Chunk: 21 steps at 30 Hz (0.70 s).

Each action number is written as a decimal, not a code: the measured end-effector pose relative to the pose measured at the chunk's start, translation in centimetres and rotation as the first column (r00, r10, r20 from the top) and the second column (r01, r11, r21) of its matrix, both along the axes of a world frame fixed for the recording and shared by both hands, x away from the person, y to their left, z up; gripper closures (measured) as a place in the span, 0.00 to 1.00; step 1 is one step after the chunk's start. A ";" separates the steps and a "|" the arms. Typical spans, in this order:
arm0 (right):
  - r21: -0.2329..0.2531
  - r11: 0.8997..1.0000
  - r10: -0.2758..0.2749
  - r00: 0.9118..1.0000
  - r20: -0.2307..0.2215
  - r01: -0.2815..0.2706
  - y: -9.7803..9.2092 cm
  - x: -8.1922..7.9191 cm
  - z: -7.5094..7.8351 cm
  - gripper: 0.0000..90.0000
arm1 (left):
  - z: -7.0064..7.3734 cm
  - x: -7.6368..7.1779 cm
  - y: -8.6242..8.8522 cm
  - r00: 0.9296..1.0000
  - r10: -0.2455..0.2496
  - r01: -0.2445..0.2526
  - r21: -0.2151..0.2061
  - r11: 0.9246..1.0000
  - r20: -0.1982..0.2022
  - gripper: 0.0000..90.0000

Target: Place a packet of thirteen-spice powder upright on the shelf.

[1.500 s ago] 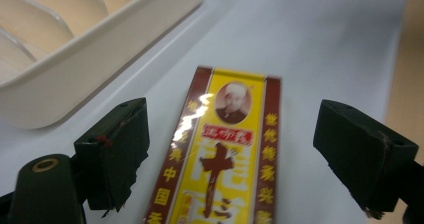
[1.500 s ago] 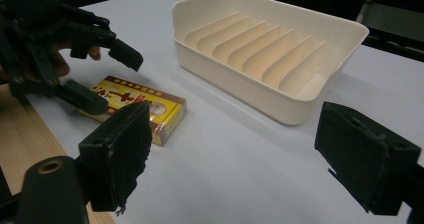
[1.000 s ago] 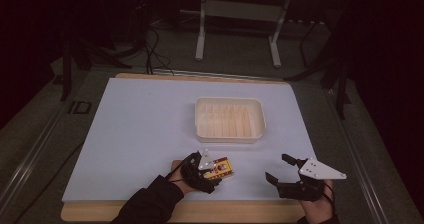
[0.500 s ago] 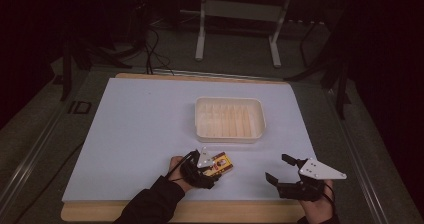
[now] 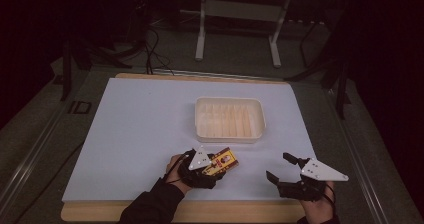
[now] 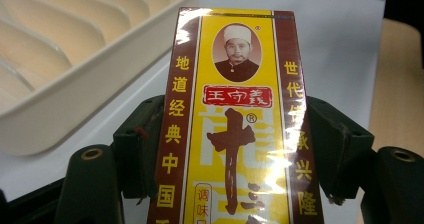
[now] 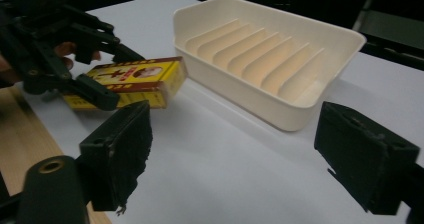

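A yellow and dark-red box [image 5: 224,161] with printed characters and a small portrait is clamped between the jaws of my left gripper [image 5: 212,167] near the table's front edge. The left gripper view shows the box [image 6: 235,109] running lengthwise out between the jaws of that gripper [image 6: 240,149]. It hangs low over the white sheet, just short of the cream ribbed tray [image 5: 228,136]. My right gripper [image 5: 279,166] stands open to the right, with nothing between its jaws. The right gripper view looks past its own gripper [image 7: 242,154] at the box [image 7: 135,79] and the tray [image 7: 240,96].
The tray [image 6: 75,99] holds nothing in its ribbed slots. A white sheet [image 5: 140,129] covers the wooden table, whose bare edge [image 5: 225,211] runs along the front. Dark floor, cables and a metal frame [image 5: 237,9] lie beyond the far edge.
My left gripper has shifted slightly forward toward the tray with the box in it. The right gripper has stayed where it was, open.
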State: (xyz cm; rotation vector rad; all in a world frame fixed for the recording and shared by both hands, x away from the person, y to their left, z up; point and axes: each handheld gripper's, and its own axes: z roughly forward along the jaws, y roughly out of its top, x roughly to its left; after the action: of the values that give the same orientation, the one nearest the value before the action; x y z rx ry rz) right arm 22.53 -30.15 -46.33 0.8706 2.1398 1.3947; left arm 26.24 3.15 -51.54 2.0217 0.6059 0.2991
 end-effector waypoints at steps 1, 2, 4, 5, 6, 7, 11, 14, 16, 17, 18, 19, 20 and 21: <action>0.006 1.000 0.002 1.000 -0.002 -0.002 0.0 -0.1 0.1 0.19 | 0.2 -0.2 0.0 1.000 0.001 -0.001 -0.010 1.000 0.008 0.36; 0.006 1.000 -0.001 1.000 -0.004 0.001 0.0 -0.1 0.3 0.19 | 0.3 -0.3 0.0 1.000 -0.008 0.008 -0.022 1.000 0.008 0.36; 0.007 1.000 -0.003 1.000 -0.010 0.003 0.1 -0.2 0.5 0.19 | 0.6 -0.5 0.0 1.000 -0.013 0.014 -0.041 0.999 0.022 0.36; 0.013 1.000 0.000 1.000 -0.012 0.000 0.1 -0.2 0.6 0.19 | 0.8 -0.6 -0.1 1.000 -0.019 0.020 -0.050 0.999 0.024 0.36; 0.012 1.000 -0.002 1.000 -0.010 0.002 0.1 -0.2 0.8 0.19 | 0.9 -0.6 -0.1 0.999 -0.021 0.023 -0.051 0.998 0.031 0.36; 0.009 1.000 -0.003 1.000 -0.008 0.003 0.1 -0.2 0.9 0.19 | 1.0 -0.8 -0.1 0.999 -0.016 0.019 -0.053 0.998 0.046 0.36; 0.014 1.000 -0.005 1.000 -0.009 0.005 0.4 -0.2 1.5 0.22 | 1.5 -1.0 0.0 0.998 -0.027 0.032 -0.091 0.995 0.064 0.36; 0.018 1.000 -0.005 1.000 -0.014 0.005 0.8 -0.1 2.1 0.23 | 2.0 -1.1 0.1 0.996 -0.023 0.035 -0.131 0.991 0.086 0.36; 0.020 1.000 -0.005 1.000 -0.005 0.005 0.9 0.0 2.4 0.23 | 2.1 -1.1 0.2 0.996 -0.016 0.028 -0.136 0.990 0.092 0.36; 0.027 1.000 -0.006 1.000 -0.006 0.006 1.0 0.1 2.6 0.23 | 2.4 -1.2 0.3 0.995 -0.016 0.033 -0.164 0.986 0.103 0.36; 0.061 0.998 0.005 1.000 -0.017 -0.004 1.3 0.3 3.1 0.23 | 2.5 -1.2 0.3 0.994 -0.004 0.023 -0.166 0.986 0.110 0.36; 0.073 0.997 0.011 1.000 -0.022 -0.009 1.5 0.4 3.4 0.23 | 2.6 -1.2 0.3 0.994 -0.007 0.026 -0.170 0.985 0.109 0.36; 0.093 0.995 0.020 1.000 -0.021 -0.018 1.8 0.4 3.5 0.23 | 2.6 -1.2 0.3 0.994 -0.011 0.031 -0.182 0.983 0.108 0.36; 0.101 0.995 0.027 0.999 -0.018 -0.025 2.1 0.5 3.7 0.23 | 2.7 -1.2 0.3 0.993 -0.001 0.022 -0.183 0.983 0.115 0.37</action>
State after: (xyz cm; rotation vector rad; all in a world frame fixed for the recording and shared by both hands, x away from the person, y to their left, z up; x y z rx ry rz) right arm 22.99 -28.06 -42.62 0.9002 2.1182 1.5241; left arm 24.99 3.41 -48.88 1.8165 0.5301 0.3377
